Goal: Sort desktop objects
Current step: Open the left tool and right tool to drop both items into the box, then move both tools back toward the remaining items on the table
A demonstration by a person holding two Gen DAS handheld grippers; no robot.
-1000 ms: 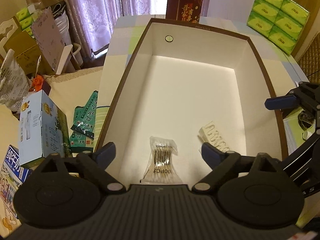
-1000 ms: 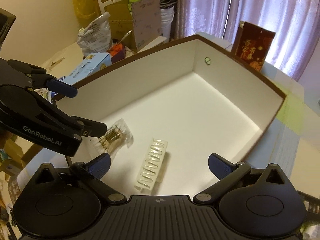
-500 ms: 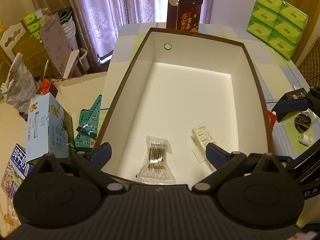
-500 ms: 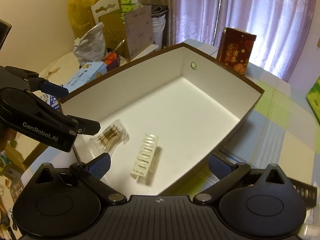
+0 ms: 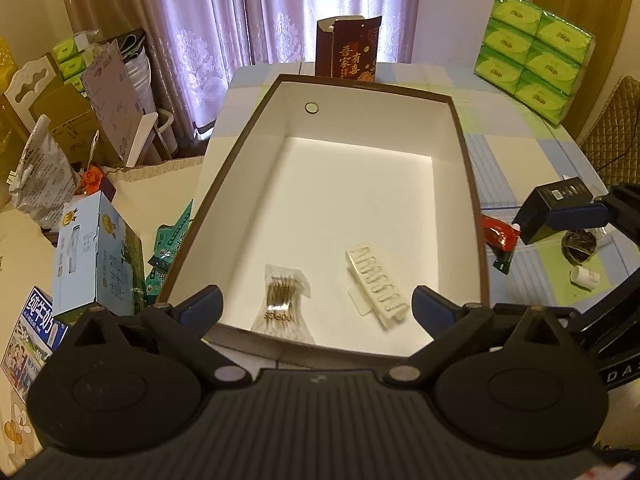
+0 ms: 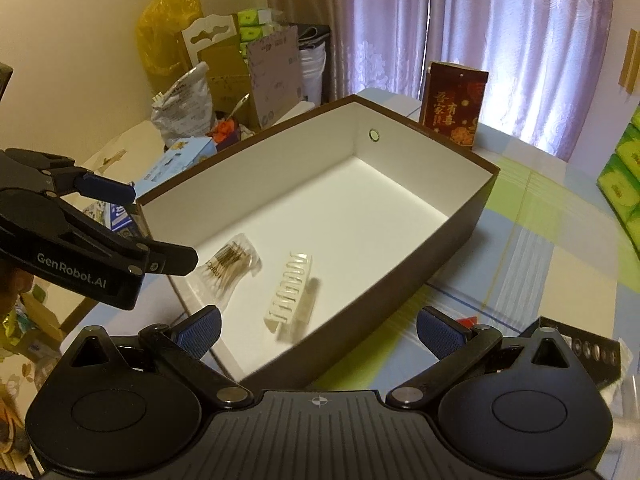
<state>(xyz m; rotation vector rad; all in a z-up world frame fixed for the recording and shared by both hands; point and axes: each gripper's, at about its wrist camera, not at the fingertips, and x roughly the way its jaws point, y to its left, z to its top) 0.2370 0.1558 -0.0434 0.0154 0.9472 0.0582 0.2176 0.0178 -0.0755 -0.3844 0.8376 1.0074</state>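
A long brown box (image 5: 474, 200) with a white inside lies on the table. At its near end rest a clear packet of cotton swabs (image 5: 282, 300) and a white toothed hair clip (image 5: 376, 280). My left gripper (image 5: 316, 306) hovers open over the near rim, nothing between its fingers. The right wrist view shows the same box (image 6: 440, 248), the swab packet (image 6: 230, 258) and the clip (image 6: 290, 286). My right gripper (image 6: 319, 328) is open and empty above the box's near corner. The left gripper's fingers (image 6: 108, 190) reach in from the left.
On the tablecloth right of the box lie a black box (image 5: 554, 204), a red packet (image 5: 498, 236), a dark ball (image 5: 578, 242) and a small white bottle (image 5: 584, 276). A dark red gift box (image 5: 346, 54) stands behind. Green tissue packs (image 5: 532, 64) and a blue carton (image 5: 96, 256) flank the table.
Both grippers have drawn back and up from the box, so more of it and the table shows. The swab packet and clip stay where they lay.
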